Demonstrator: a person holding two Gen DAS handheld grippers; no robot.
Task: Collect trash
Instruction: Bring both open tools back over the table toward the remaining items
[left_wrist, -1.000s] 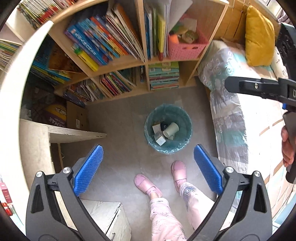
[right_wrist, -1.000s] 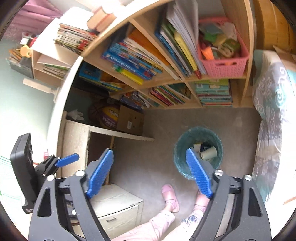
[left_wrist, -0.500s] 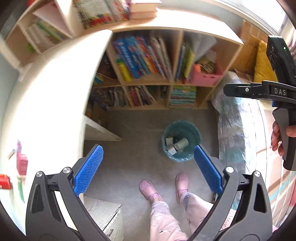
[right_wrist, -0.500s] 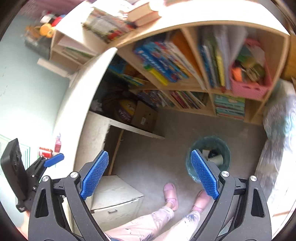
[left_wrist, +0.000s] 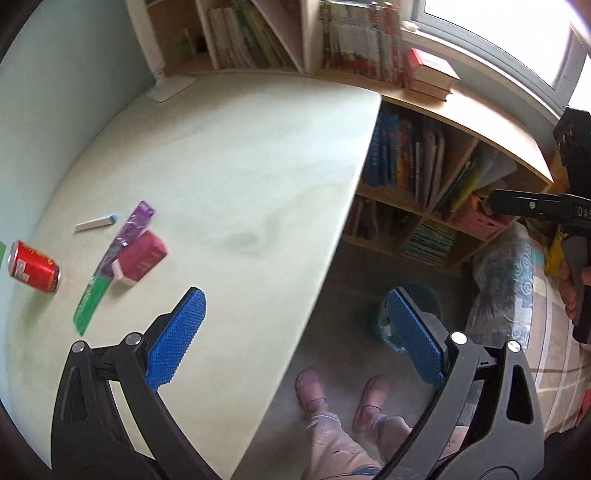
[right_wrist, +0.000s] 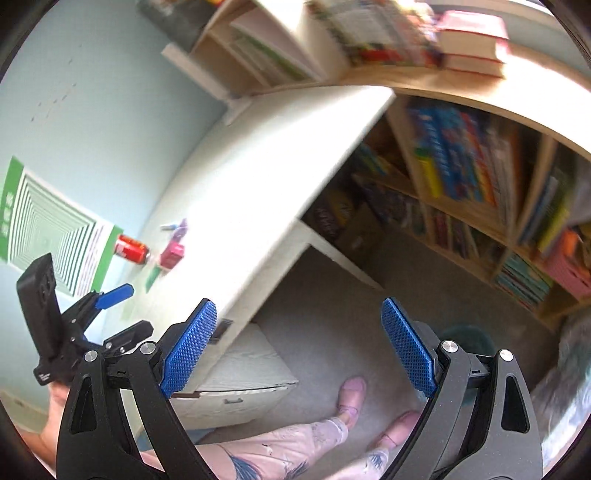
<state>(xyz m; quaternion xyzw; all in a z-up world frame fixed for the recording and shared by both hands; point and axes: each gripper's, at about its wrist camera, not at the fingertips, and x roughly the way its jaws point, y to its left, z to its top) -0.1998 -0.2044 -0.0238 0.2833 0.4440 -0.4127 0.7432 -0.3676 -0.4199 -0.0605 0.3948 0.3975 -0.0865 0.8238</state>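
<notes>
Both grippers are empty and held above the edge of the pale bench (left_wrist: 229, 177), so the step in hand looks like the reach for the next piece of trash rather than a carry or a drop. The left gripper (left_wrist: 295, 336) has its blue fingers (left_wrist: 177, 339) spread wide with nothing between them; the right gripper (right_wrist: 299, 350) is likewise spread and empty, hanging over the floor just off the bench's front edge.

The trash lies in a loose cluster at the far left of the bench: a red soda can (left_wrist: 33, 266) on its side, a pink carton (left_wrist: 142, 258) just beside a purple-and-green wrapper (left_wrist: 110, 266) that seems to touch it, and a small white stick with a blue tip (left_wrist: 96, 223) a little apart, nearer the wall. All of it is well to the left of the left gripper's fingers.

The next move probably calls for swinging the left gripper leftward and down over one item — the carton is nearest — and lining the fingers across its narrow sides before closing.

The teal bin (left_wrist: 424, 306) stands on the floor below the bench, near the person's pink shoes (left_wrist: 312, 384), and is mostly hidden behind the left gripper's right-hand finger. What it holds cannot be made out here — only a pale scrap shows at its rim. A pink basket (left_wrist: 476, 221) sits in the bookshelf; its contents are too blurred to tell.
</notes>
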